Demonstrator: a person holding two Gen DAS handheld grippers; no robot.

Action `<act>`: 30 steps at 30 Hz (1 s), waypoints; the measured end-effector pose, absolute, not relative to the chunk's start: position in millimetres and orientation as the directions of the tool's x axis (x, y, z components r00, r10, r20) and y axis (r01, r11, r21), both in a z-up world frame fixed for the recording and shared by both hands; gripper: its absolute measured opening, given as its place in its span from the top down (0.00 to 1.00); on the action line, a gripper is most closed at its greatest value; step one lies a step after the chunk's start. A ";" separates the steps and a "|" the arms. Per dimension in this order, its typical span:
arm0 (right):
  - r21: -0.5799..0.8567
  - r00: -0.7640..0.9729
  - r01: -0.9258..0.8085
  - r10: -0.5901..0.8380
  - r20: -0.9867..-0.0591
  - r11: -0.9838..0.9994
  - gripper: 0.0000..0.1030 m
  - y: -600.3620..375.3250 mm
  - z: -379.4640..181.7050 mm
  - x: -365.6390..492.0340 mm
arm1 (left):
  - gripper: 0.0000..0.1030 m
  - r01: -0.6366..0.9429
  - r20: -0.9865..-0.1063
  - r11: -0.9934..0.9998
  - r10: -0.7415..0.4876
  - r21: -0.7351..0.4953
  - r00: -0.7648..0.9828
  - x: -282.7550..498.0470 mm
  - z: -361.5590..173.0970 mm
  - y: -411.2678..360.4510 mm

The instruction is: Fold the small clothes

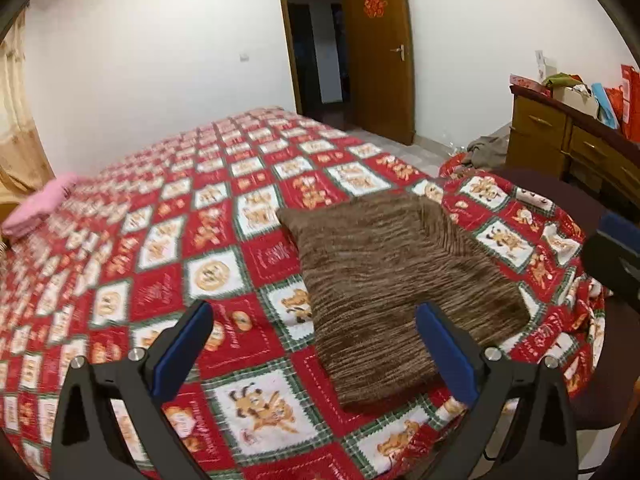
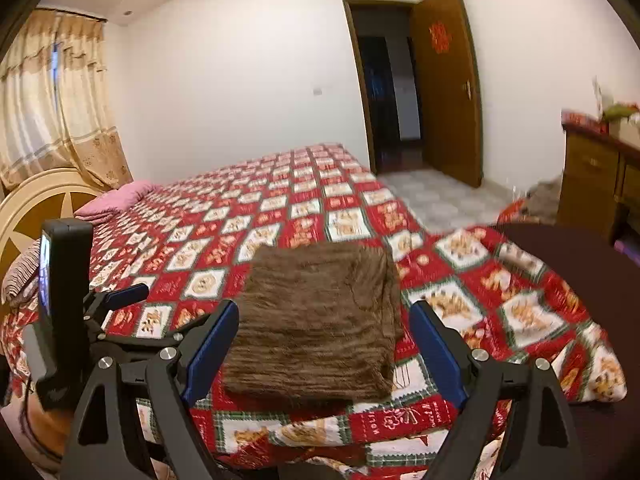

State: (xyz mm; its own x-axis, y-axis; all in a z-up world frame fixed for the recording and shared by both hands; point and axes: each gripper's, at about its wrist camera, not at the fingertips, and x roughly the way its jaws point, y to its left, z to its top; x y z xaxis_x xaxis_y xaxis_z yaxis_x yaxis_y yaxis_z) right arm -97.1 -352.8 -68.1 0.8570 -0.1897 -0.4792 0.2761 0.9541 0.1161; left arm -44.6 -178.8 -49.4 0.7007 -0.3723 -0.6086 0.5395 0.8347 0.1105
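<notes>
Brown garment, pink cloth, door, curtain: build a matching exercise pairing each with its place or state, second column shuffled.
Column one:
1. brown garment
2. pink cloth
3. door
4. curtain

Column two:
A. swung open by the dark doorway
B. hanging at the window beside the headboard
C. folded on the quilt in front of both grippers
D. far edge of the bed near the headboard

Pairs: 1-C, 2-D, 3-A, 4-B

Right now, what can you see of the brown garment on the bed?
The brown garment is a fuzzy, streaky brown knit, folded into a thick, roughly rectangular stack with layered edges along its near side. It lies flat on the red patterned bedspread, near the bed's near edge. Nothing else touches it: both hand-held grippers, left and right, stand open and clear of it.
</notes>
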 end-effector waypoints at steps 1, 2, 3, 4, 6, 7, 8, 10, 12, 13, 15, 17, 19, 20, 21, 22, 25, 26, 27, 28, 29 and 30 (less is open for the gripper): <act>0.099 0.861 0.280 -0.205 -0.465 0.955 0.15 -348.4 -63.4 -99.7 | 0.00 0.532 -0.602 0.838 -0.364 0.122 0.711 -48.1 -46.4 -177.6; 0.083 0.866 0.283 -0.218 -0.449 0.956 0.15 -344.0 -58.5 -103.2 | 0.00 0.518 -0.593 0.844 -0.349 0.136 0.725 -52.8 -41.4 -176.2; 0.067 0.872 0.288 -0.233 -0.432 0.955 0.15 -339.3 -53.0 -107.2 | 0.00 0.508 -0.585 0.850 -0.341 0.143 0.736 -56.7 -36.5 -174.4; 0.055 0.877 0.293 -0.246 -0.412 0.954 0.15 -334.7 -47.2 -112.3 | 0.00 0.503 -0.575 0.853 -0.344 0.139 0.742 -59.8 -32.1 -171.7; 0.052 0.887 0.294 -0.252 -0.387 0.954 0.15 -331.0 -41.9 -117.9 | 0.00 0.494 -0.561 0.861 -0.351 0.122 0.749 -65.9 -25.9 -166.8; 0.057 0.892 0.293 -0.251 -0.376 0.955 0.15 -330.2 -39.6 -120.3 | 0.00 0.489 -0.555 0.866 -0.355 0.108 0.752 -67.8 -22.4 -164.0; 0.061 0.895 0.290 -0.248 -0.370 0.955 0.15 -329.4 -37.9 -122.2 | 0.00 0.481 -0.548 0.872 -0.358 0.094 0.756 -69.7 -18.7 -161.4; 0.068 0.900 0.284 -0.241 -0.365 0.956 0.15 -327.6 -36.4 -124.7 | 0.00 0.466 -0.537 0.881 -0.355 0.083 0.765 -73.8 -14.2 -159.1; 0.073 0.903 0.274 -0.231 -0.362 0.959 0.15 -326.2 -36.3 -125.6 | 0.00 0.453 -0.516 0.887 -0.346 0.092 0.783 -78.4 -11.2 -158.7; 0.077 0.904 0.271 -0.226 -0.364 0.960 0.15 -325.5 -36.6 -125.8 | 0.00 0.446 -0.506 0.889 -0.340 0.102 0.793 -80.4 -10.2 -158.7; 0.093 0.906 0.266 -0.216 -0.365 0.959 0.15 -326.0 -36.8 -125.8 | 0.00 0.436 -0.491 0.892 -0.328 0.121 0.807 -84.1 -8.6 -160.2; 0.098 0.907 0.263 -0.212 -0.364 0.960 0.15 -325.9 -36.9 -125.9 | 0.00 0.436 -0.481 0.890 -0.326 0.133 0.813 -87.1 -7.8 -161.3; 0.089 0.905 0.272 -0.223 -0.363 0.958 0.15 -325.4 -37.4 -126.3 | 0.00 0.435 -0.479 0.890 -0.326 0.135 0.815 -88.9 -7.2 -161.5; 0.087 0.904 0.277 -0.228 -0.362 0.957 0.15 -326.0 -37.7 -126.3 | 0.00 0.433 -0.479 0.892 -0.324 0.134 0.816 -89.2 -7.3 -162.0; 0.088 0.903 0.279 -0.230 -0.362 0.956 0.15 -326.3 -37.8 -126.4 | 0.00 0.431 -0.481 0.893 -0.323 0.131 0.815 -89.2 -7.3 -161.8; 0.089 0.903 0.279 -0.229 -0.364 0.956 0.15 -326.6 -37.9 -126.2 | 0.00 0.432 -0.485 0.893 -0.324 0.126 0.812 -88.6 -7.5 -161.5; 0.098 0.902 0.279 -0.225 -0.368 0.955 0.15 -328.4 -39.4 -125.9 | 0.00 0.428 -0.488 0.895 -0.321 0.125 0.812 -88.3 -8.3 -161.5; 0.099 0.902 0.278 -0.224 -0.370 0.955 0.15 -328.9 -40.0 -125.3 | 0.00 0.424 -0.486 0.896 -0.316 0.129 0.815 -89.1 -8.3 -161.5; 0.099 0.901 0.278 -0.223 -0.373 0.956 0.15 -329.0 -40.6 -124.8 | 0.00 0.422 -0.484 0.897 -0.312 0.135 0.818 -89.7 -8.3 -161.8; 0.100 0.900 0.277 -0.222 -0.374 0.956 0.15 -329.2 -40.9 -124.6 | 0.00 0.423 -0.482 0.896 -0.312 0.138 0.818 -89.5 -8.1 -161.3; 0.101 0.901 0.276 -0.221 -0.374 0.956 0.15 -329.5 -41.0 -124.5 | 0.00 0.424 -0.481 0.894 -0.312 0.142 0.819 -90.1 -8.0 -161.5; 0.101 0.901 0.275 -0.219 -0.374 0.956 0.15 -329.4 -41.1 -124.4 | 0.00 0.425 -0.481 0.894 -0.313 0.143 0.819 -90.4 -7.9 -161.4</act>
